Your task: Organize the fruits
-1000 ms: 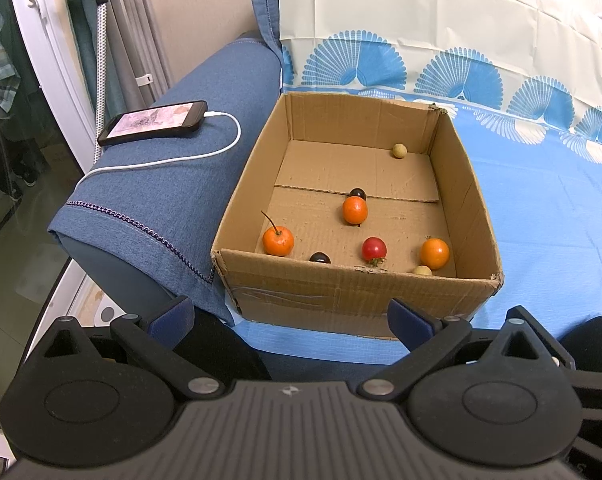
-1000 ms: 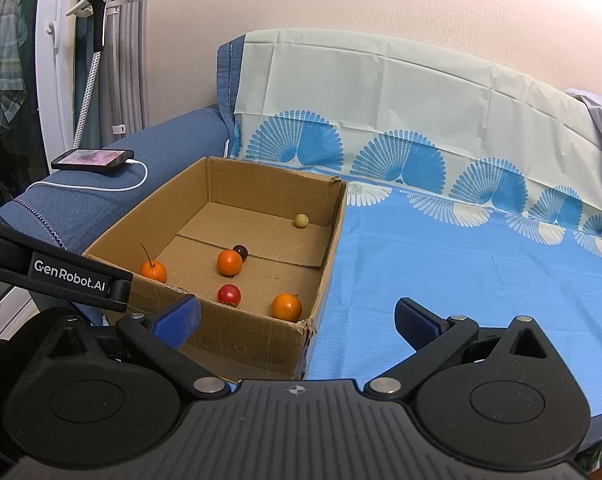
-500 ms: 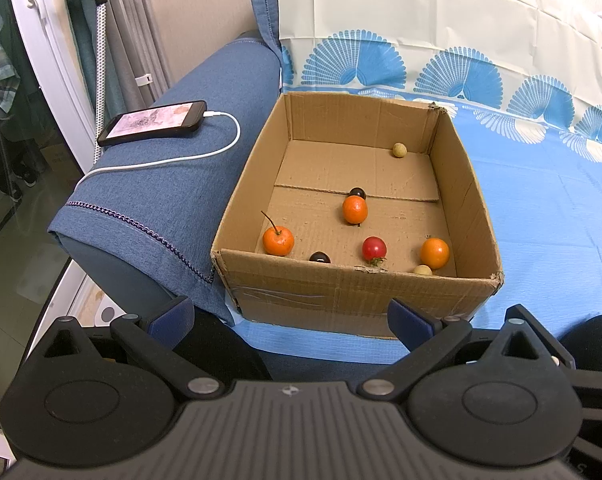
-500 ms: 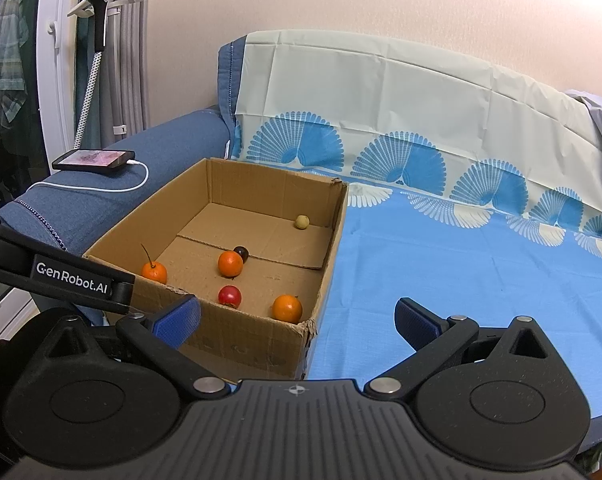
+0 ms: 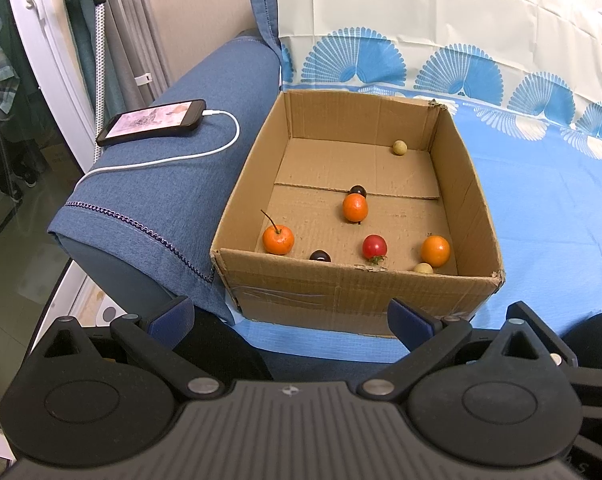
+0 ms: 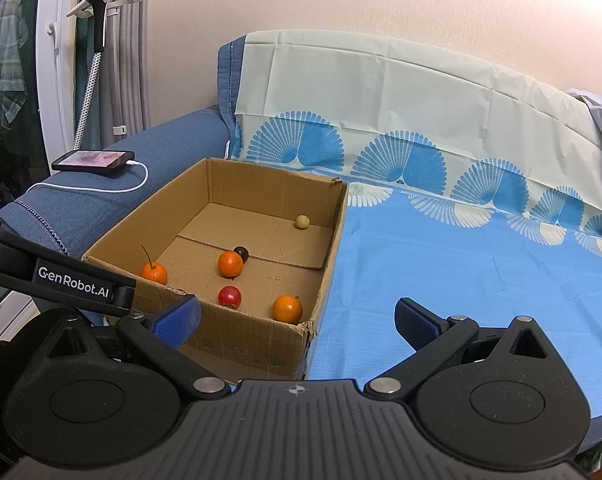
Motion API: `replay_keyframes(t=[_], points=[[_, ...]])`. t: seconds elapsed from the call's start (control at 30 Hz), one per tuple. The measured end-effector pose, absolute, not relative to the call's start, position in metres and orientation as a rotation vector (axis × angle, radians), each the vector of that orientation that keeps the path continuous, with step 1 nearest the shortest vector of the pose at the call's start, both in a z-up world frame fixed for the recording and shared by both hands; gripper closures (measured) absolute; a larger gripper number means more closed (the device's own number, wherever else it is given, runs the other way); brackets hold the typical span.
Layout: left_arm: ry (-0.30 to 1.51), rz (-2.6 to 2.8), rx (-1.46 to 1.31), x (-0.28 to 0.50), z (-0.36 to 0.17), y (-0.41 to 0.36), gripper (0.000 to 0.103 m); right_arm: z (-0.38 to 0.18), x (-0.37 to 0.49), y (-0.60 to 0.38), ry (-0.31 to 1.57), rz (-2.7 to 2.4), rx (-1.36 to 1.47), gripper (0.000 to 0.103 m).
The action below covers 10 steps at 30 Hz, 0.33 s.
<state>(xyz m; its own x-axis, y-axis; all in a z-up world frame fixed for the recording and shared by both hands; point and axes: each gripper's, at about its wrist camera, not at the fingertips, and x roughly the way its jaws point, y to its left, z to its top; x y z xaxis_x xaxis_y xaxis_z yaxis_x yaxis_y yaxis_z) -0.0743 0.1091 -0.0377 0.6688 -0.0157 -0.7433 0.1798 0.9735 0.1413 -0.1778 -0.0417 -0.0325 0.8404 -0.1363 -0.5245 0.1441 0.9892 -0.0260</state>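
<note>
An open cardboard box (image 5: pixel 341 288) (image 6: pixel 261 344) sits on a blue sheet and holds several small fruits. Inside lie an orange fruit with a stem (image 5: pixel 278 240) (image 6: pixel 155 272), a second orange fruit (image 5: pixel 355 207) (image 6: pixel 230 264), a third orange fruit (image 5: pixel 435 250) (image 6: pixel 287 308), a red fruit (image 5: pixel 375 246) (image 6: pixel 229 296), dark fruits (image 5: pixel 320 256) (image 6: pixel 241 253) and pale yellow fruits (image 5: pixel 399 147) (image 6: pixel 302 222). My left gripper (image 5: pixel 291 314) hangs open just in front of the box's near wall. My right gripper (image 6: pixel 297 318) is open near the box's front right corner, holding nothing.
A phone (image 5: pixel 153 121) (image 6: pixel 93 161) on a white charging cable (image 5: pixel 189 156) rests on the blue sofa arm (image 5: pixel 173 184) left of the box. The blue patterned sheet (image 6: pixel 461 272) spreads to the right. A white door frame (image 5: pixel 49 60) stands at far left.
</note>
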Motion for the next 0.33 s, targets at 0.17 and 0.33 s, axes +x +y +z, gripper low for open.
replay_keyframes(t=[0.17,0.33], points=[[0.826,-0.109,0.214,-0.0741,-0.0379,0.1091,0.000,-0.0323,-0.1775,-0.0418,0.552,-0.147,0.014,0.001],[0.825,-0.109,0.220,-0.0741,-0.0387,0.1096,0.000,-0.0324,-0.1780,-0.0428,0.547,-0.142,0.016,0.001]])
